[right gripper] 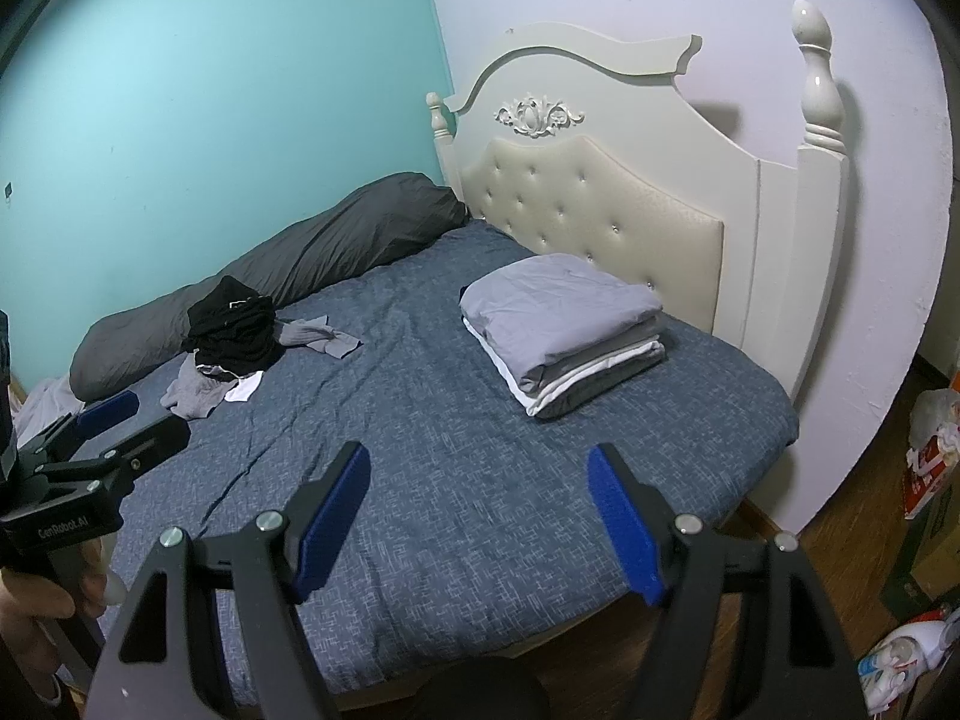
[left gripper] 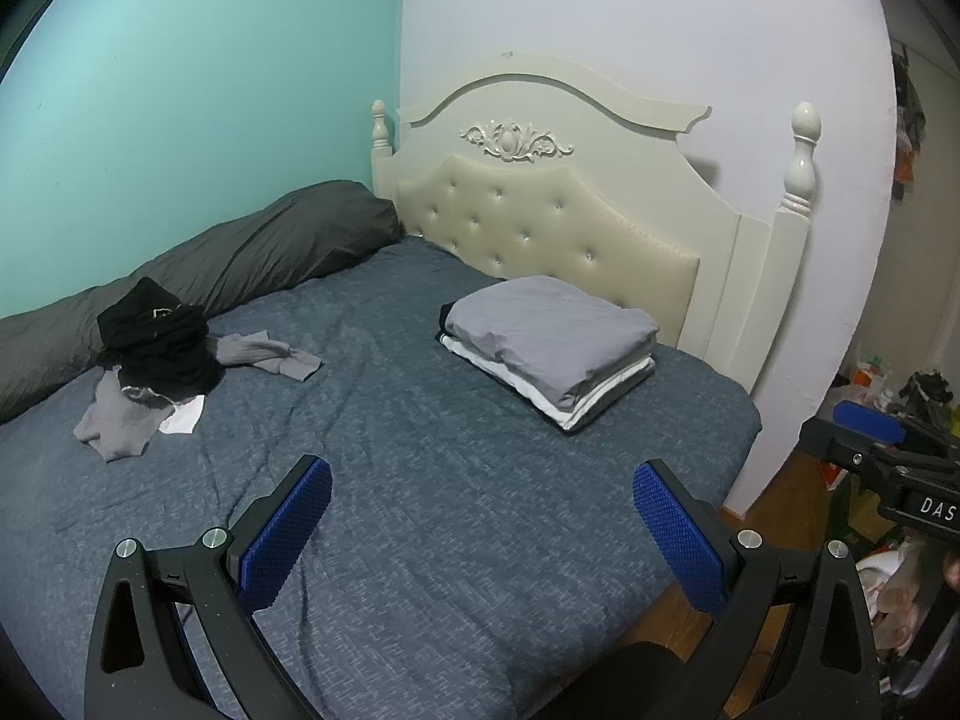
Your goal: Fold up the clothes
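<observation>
A loose heap (left gripper: pixel 153 360) of black and grey clothes lies on the bed (left gripper: pixel 420 450) near the bolster (left gripper: pixel 240 258), well apart from the folded stack (left gripper: pixel 552 348) (by the headboard). Both the left gripper (left gripper: pixel 480 516) and the right gripper (right gripper: pixel 480 510) hover with jaws spread, empty.

The bed (left gripper: pixel 420 450), covered in a blue sheet, carries three items: a folded stack (left gripper: pixel 549 348) near the headboard (left gripper: pixel 540 222), a loose pile of black and grey clothes (left gripper: pixel 159 360) well apart from it, and a grey duvet (left gripper: pixel 210 264) along the wall side.
</observation>
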The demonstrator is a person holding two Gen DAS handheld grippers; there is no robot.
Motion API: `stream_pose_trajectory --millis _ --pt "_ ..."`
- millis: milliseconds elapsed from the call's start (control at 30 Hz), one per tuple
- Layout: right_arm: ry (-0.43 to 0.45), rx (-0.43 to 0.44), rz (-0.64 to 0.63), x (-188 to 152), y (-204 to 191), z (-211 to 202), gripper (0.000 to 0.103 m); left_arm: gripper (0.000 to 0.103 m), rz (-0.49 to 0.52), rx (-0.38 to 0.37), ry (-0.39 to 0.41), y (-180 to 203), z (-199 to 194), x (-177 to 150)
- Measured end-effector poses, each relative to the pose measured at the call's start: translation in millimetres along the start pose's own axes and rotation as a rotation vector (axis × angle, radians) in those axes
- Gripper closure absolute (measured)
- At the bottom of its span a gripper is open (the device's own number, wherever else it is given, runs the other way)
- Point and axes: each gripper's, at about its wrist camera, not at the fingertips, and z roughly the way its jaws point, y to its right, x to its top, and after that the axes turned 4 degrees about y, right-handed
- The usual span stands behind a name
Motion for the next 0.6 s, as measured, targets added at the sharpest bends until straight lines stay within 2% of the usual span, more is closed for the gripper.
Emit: stream_pose_trajectory --millis 600 --pt "0.000 0.001 0.005 0.0 2.0 0.4 0.027 0.000 0.000 -0.001 -0.003 -1.2 -0.5 -1.1"
